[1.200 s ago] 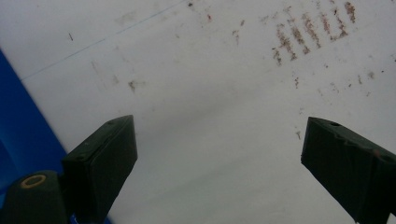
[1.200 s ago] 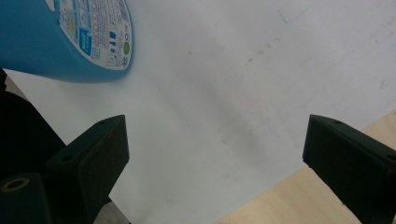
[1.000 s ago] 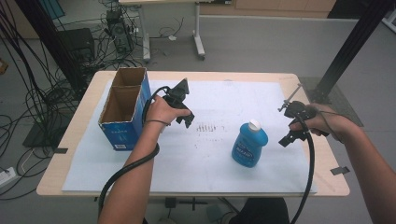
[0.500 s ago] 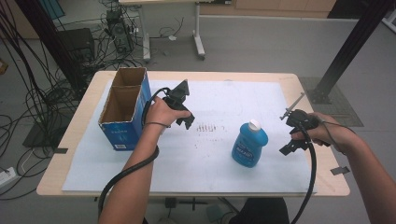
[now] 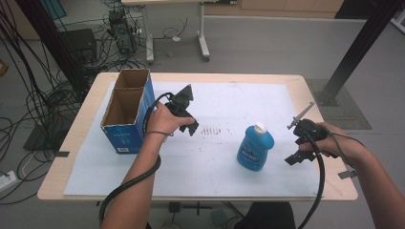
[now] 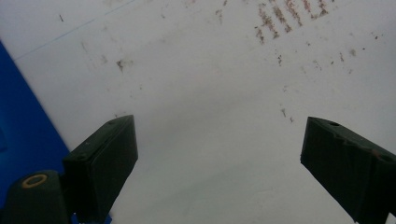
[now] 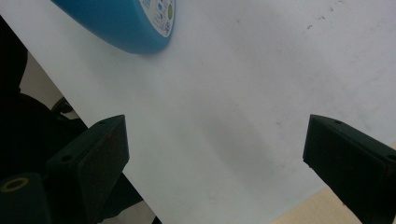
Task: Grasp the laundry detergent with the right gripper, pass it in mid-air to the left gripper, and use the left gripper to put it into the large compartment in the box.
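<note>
A blue bottle with a white cap stands upright on the white sheet, right of the middle. An open-topped blue cardboard box stands at the left. My left gripper hovers just right of the box, open and holding nothing. In the left gripper view its gripper points down at stained paper, with the box's blue wall at the left edge. My right gripper is to the right of the bottle, apart from it and open. In the right gripper view its gripper has the bottle's base beyond its jaws.
The sheet covers most of a wooden table. A patch of brown marks lies mid-sheet. Behind the table's right corner rises a black post, and cables hang at the left.
My right gripper has moved toward the near edge of the table, staying right of the bottle. The left gripper, bottle and box have not moved.
</note>
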`<state>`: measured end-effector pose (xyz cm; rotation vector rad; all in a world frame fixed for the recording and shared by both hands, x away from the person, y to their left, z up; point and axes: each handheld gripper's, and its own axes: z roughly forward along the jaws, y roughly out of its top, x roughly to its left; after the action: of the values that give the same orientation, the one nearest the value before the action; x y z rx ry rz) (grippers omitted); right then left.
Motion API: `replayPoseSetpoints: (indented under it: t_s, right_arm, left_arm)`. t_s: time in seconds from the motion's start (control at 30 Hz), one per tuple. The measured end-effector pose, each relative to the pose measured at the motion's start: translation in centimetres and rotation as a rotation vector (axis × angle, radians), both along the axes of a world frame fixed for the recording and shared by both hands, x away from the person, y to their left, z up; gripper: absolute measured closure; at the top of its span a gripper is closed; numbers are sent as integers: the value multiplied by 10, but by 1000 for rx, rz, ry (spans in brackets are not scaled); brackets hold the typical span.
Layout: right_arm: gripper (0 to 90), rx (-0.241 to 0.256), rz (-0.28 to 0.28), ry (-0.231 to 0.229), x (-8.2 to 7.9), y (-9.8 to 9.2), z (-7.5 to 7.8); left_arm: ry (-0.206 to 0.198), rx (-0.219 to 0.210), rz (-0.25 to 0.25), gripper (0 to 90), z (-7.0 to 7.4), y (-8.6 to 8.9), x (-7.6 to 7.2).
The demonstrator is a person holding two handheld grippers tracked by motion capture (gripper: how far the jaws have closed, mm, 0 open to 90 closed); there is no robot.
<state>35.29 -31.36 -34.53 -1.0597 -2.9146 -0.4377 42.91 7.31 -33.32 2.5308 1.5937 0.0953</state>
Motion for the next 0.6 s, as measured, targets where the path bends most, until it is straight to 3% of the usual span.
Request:
replayPoseSetpoints:
  t_s: [0.6]
  right_arm:
    - [50, 32, 10, 12, -17, 8, -21]
  left_arm:
    - [15, 2, -6, 111, -14, 4, -23]
